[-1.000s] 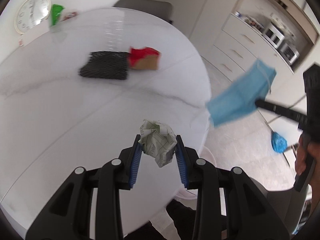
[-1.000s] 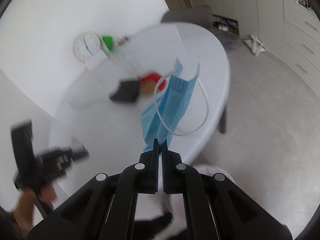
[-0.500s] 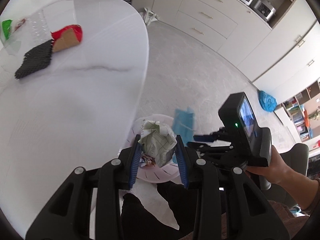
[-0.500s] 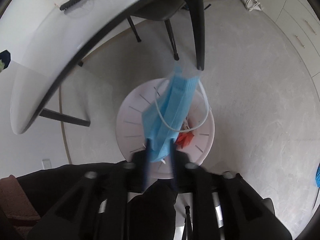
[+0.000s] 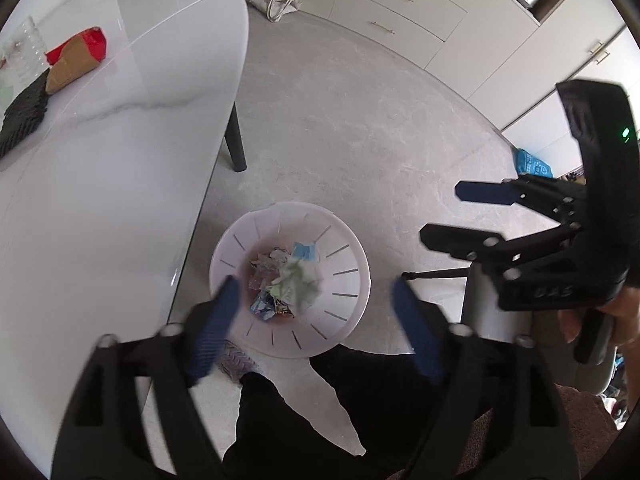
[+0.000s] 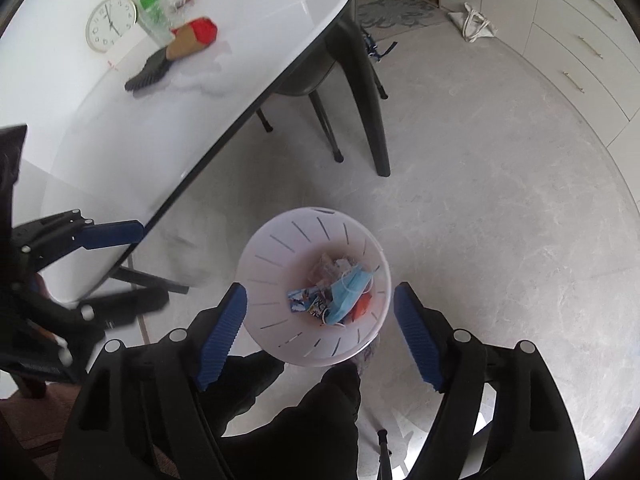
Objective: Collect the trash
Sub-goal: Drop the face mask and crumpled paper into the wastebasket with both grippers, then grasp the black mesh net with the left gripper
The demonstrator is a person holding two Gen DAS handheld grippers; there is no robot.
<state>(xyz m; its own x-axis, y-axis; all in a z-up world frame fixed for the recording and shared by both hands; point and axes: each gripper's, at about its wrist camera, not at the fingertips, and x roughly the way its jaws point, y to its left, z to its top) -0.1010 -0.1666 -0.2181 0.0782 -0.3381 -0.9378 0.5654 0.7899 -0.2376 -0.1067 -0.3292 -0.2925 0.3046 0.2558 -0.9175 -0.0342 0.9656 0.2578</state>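
A white slotted trash bin (image 5: 348, 264) (image 6: 276, 256) stands on the floor beside the table. Above it my left gripper (image 5: 316, 292) is opening, jaws wide, nothing between them; the crumpled paper ball (image 5: 300, 284) is blurred, dropping into the bin. My right gripper (image 6: 320, 300) is opening too, also over the bin, with nothing in its jaws. The blue face mask (image 6: 348, 292) (image 5: 306, 250) lies in the bin among wrappers. Each gripper shows in the other's view: the right gripper (image 5: 460, 216) at the right, the left gripper (image 6: 120, 268) at the left.
On the white table (image 5: 100, 184) (image 6: 200, 92) lie a red and brown packet (image 5: 76, 60) (image 6: 192, 38), a black mesh piece (image 5: 22, 116) (image 6: 150, 70), a clear cup (image 6: 154, 20) and a clock (image 6: 110, 22). A chair (image 6: 320, 68) stands under the table. Cabinets (image 5: 400, 4) line the far wall.
Both grippers swung from the table down over the bin and opened. The mask left the right gripper and lies in the bin; the paper ball left the left gripper and is falling in.
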